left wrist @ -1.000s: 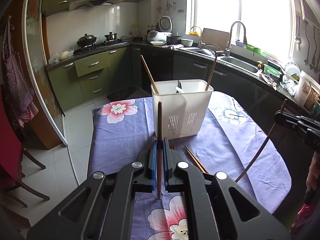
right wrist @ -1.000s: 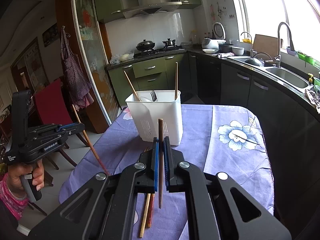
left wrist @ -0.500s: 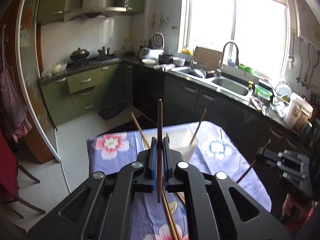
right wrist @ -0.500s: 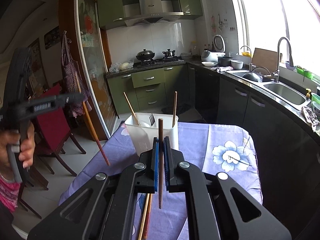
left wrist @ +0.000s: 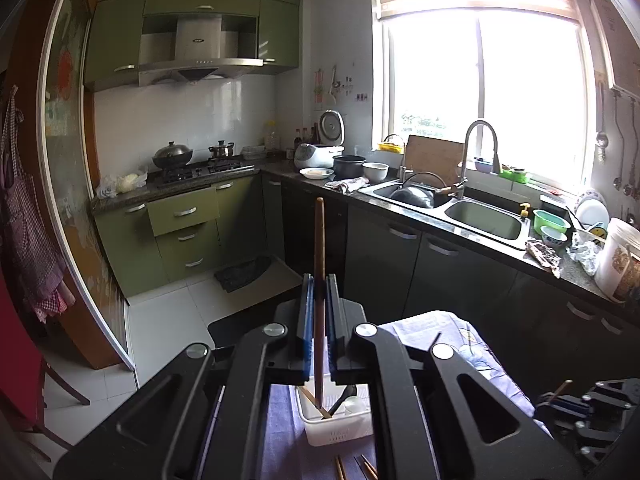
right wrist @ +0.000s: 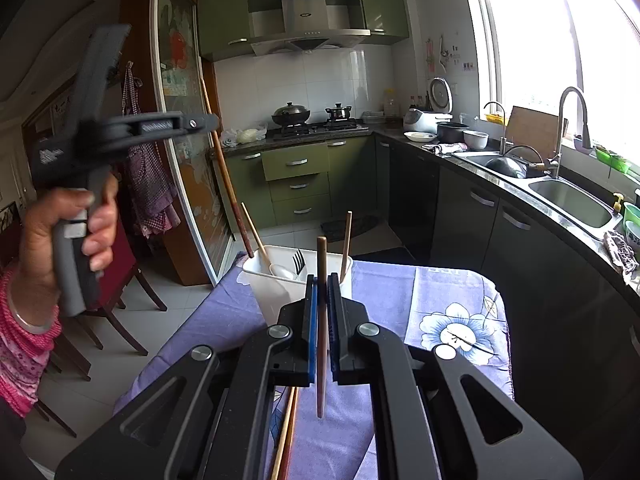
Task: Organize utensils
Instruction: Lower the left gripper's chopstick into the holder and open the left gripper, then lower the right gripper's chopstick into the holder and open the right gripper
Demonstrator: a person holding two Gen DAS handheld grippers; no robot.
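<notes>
Left gripper (left wrist: pixel 319 344): jaws clenched on a dark chopstick (left wrist: pixel 319 280), held near upright, its lower tip over the white caddy (left wrist: pixel 334 426). Right gripper (right wrist: pixel 321 332): jaws clenched on a paler chopstick (right wrist: pixel 321 320), also upright, tip hanging free above the purple cloth (right wrist: pixel 384 300) on the desk. Caddy sits on the desk just ahead of the right gripper; it already holds two sticks, a fork (right wrist: pixel 298 261) and a white spoon (right wrist: pixel 282 271). Two loose chopsticks (right wrist: pixel 287 432) lie on the cloth under the right gripper.

Risks, as I judge them:
- Each grip is a thin pinch at mid-length, so a stick can pivot or slip if it knocks the caddy rim.
- The left stick comes down beside a leaning stick; it may jam against it or land in the wrong compartment.
- A hard push on a wall could tip or shove the light caddy.
- Both grippers head for one small opening, so they could collide.
- A dropped stick may roll off the desk edge to the floor.

Hard to make out:
- Left view: gripper body covers most of the caddy and desk; dividers not readable, so I cannot tell which compartment the tip is over or whether it touches anything.
- Right view: the left gripper and the hand (right wrist: pixel 68 224) are motion-blurred; the caddy's lower part is hidden by the gripper.
- Loose sticks are cut off by the frame in both views.
- Window glare washes out the sink side.
</notes>
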